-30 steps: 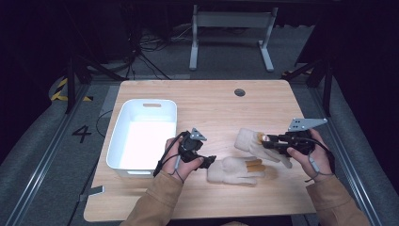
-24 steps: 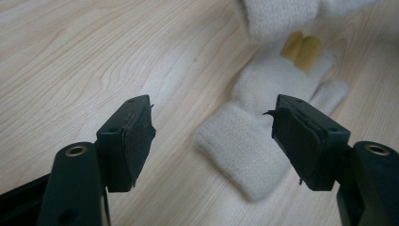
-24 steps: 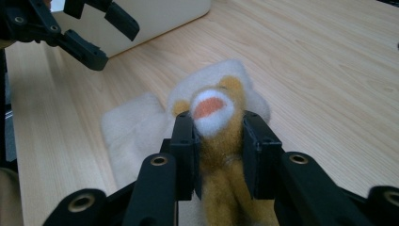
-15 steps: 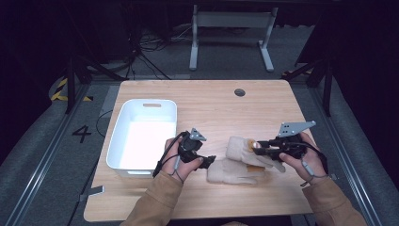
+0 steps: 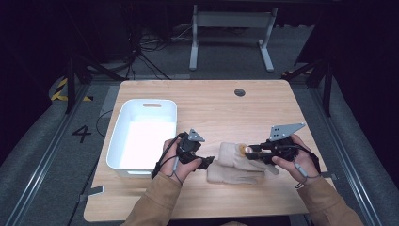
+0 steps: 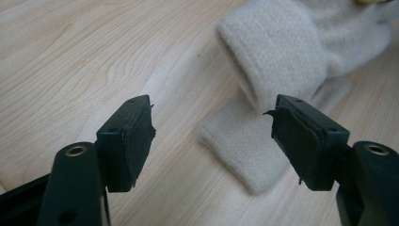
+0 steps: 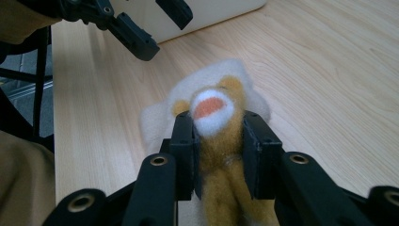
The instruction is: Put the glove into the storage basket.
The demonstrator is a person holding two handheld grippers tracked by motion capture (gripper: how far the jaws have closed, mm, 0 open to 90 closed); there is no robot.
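High view: wooden table [image 5: 211, 101] with a white bin [image 5: 143, 134] near its left edge. Cream gloves [image 5: 235, 165] lie toward the front edge, about mid-width, between the two grippers. Left gripper [image 5: 207, 162] sits just right of the bin, tips at the gloves' left end. Right gripper [image 5: 244, 149] reaches in from the right over the gloves with an orange-tan plush toy [image 5: 243, 149] at its tip.

Left gripper view: left gripper [image 6: 211, 136] jaws wide apart, nothing between them; the gloves' cuffs [image 6: 263, 94] lie on the wood just ahead.

Right gripper view: right gripper [image 7: 217, 141] jaws clamped narrow on the plush toy [image 7: 214, 122], which has a white muzzle and orange mouth; gloves [image 7: 155, 117] beneath it, left gripper [image 7: 141, 28] and bin [image 7: 197, 12] farther off.
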